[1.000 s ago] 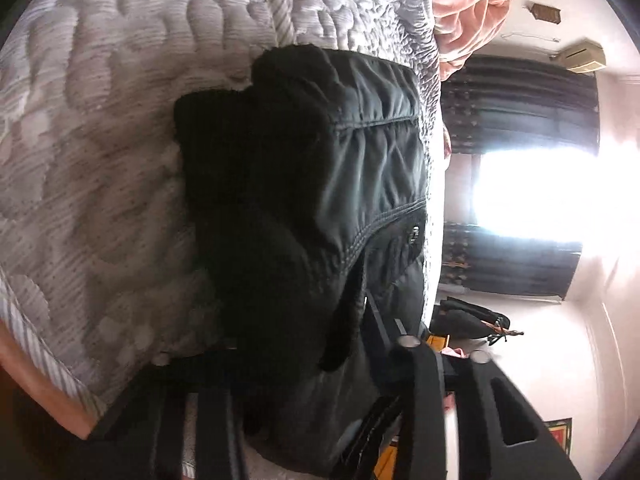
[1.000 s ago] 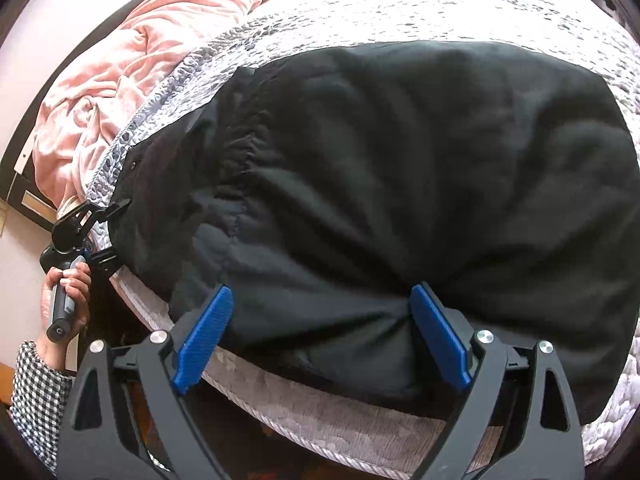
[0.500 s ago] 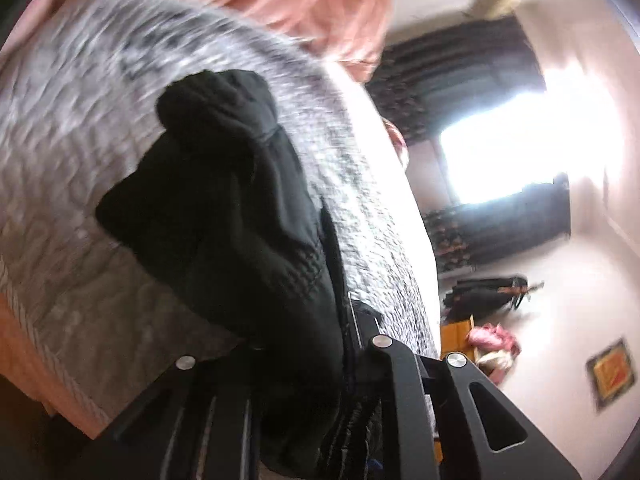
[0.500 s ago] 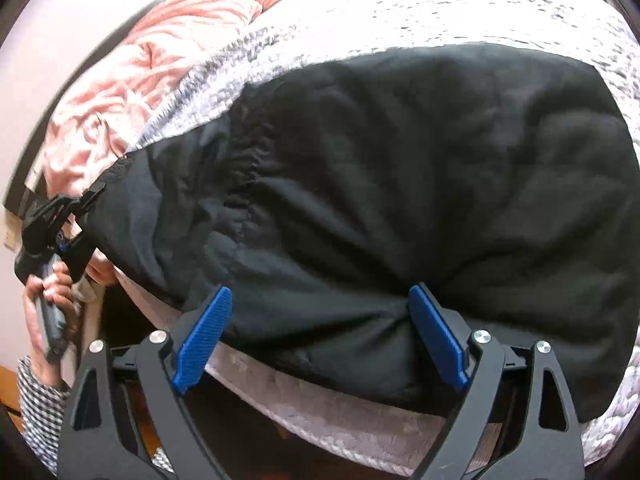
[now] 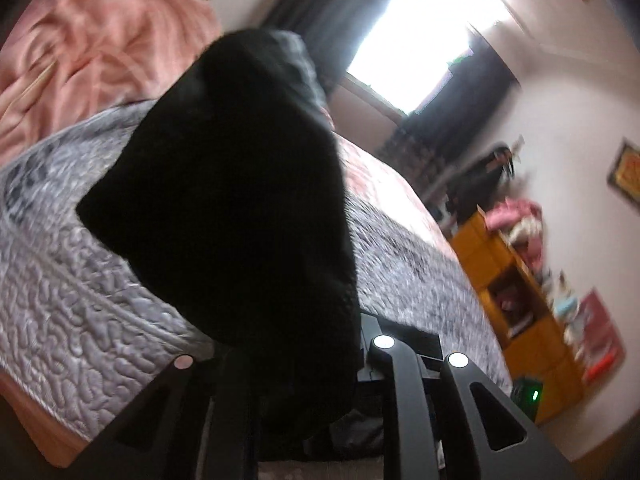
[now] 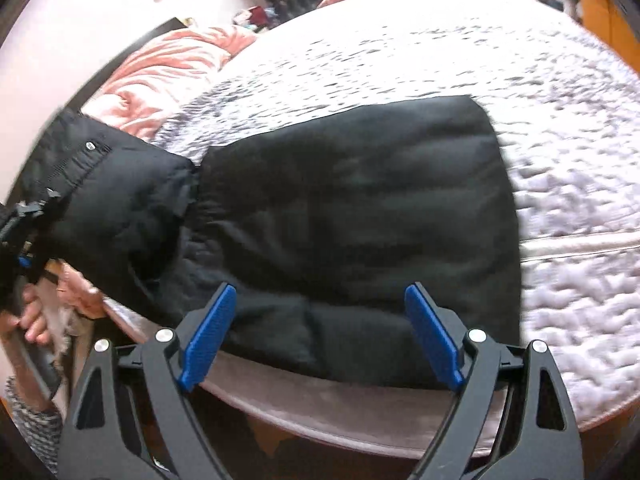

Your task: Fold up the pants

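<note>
Right wrist view: the black pants (image 6: 352,216) lie across the grey quilted bedspread (image 6: 560,168), filling the centre of the picture, with their flat bulk toward three o'clock and one end raised off the bed toward nine o'clock. That raised end hangs from the left gripper (image 6: 20,220), which a hand (image 6: 76,292) carries at the far left edge. Judging from this, the fold is under way but not finished: one end is lifted to go over the rest, and it has yet to be laid down and smoothed.

The right gripper (image 6: 320,336) stands wide, its blue pads (image 6: 208,336) either side of the near hem at six o'clock, apart from the cloth and pinching nothing.

In the left wrist view the left gripper (image 5: 304,392) has its jaws drawn nearly together, having narrowed in the last second, with black fabric bunched between them. The pants (image 5: 240,208) rise from six o'clock to twelve as a dark mass over the bedspread (image 5: 72,320), with a pink blanket (image 5: 92,52) at ten o'clock.
</note>
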The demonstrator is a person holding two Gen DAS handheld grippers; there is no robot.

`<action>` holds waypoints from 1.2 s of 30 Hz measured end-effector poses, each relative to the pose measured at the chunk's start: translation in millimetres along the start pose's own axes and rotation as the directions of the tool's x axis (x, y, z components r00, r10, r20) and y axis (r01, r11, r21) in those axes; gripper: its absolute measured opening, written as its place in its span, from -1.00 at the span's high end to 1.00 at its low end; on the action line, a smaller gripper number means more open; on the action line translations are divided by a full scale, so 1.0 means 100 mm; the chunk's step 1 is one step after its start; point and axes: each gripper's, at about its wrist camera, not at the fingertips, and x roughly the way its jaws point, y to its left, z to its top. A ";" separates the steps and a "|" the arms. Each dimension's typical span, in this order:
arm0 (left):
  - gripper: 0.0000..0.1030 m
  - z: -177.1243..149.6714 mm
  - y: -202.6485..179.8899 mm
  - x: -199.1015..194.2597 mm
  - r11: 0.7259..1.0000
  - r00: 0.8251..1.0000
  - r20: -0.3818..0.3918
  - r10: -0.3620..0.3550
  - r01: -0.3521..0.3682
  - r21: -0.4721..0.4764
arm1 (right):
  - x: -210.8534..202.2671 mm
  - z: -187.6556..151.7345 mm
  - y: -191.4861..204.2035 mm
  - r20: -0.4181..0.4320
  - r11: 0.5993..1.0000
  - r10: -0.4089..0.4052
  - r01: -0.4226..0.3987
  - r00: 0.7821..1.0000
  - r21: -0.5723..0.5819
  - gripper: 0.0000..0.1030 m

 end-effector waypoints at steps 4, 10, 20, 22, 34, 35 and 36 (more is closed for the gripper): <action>0.63 -0.18 -0.41 0.20 0.988 0.998 -0.063 0.021 -0.011 0.152 | -0.07 0.02 -0.14 0.011 0.999 -0.008 0.007 1.000 0.046 -0.70; 0.60 -0.50 -0.77 0.51 0.953 0.987 -0.140 0.077 -0.031 0.303 | -0.11 -0.03 -0.30 0.004 0.997 -0.023 0.022 1.000 0.070 -0.70; 0.26 -1.12 -1.18 0.95 0.909 0.943 -0.316 0.103 0.040 0.416 | -0.07 -0.07 -0.44 -0.002 0.994 -0.024 0.024 1.000 0.107 -0.70; 0.08 -1.22 -1.23 1.02 0.898 0.930 -0.354 0.099 0.070 0.434 | -0.06 -0.08 -0.48 -0.003 0.993 -0.019 0.019 1.000 0.120 -0.70; -0.77 -0.75 -0.75 0.53 0.974 0.961 -0.278 0.013 0.051 0.222 | -0.19 -0.05 -0.52 0.027 0.989 0.005 -0.009 1.000 0.150 -0.71; -0.77 -0.72 -0.67 0.56 0.971 0.958 -0.273 0.084 -0.018 0.237 | -0.22 -0.03 -0.49 0.034 0.989 0.014 -0.019 0.999 0.149 -0.72; -0.77 -0.71 -0.54 0.64 0.969 0.945 -0.286 0.158 -0.092 0.230 | -0.25 -0.01 -0.46 0.039 0.989 0.022 -0.027 0.999 0.143 -0.74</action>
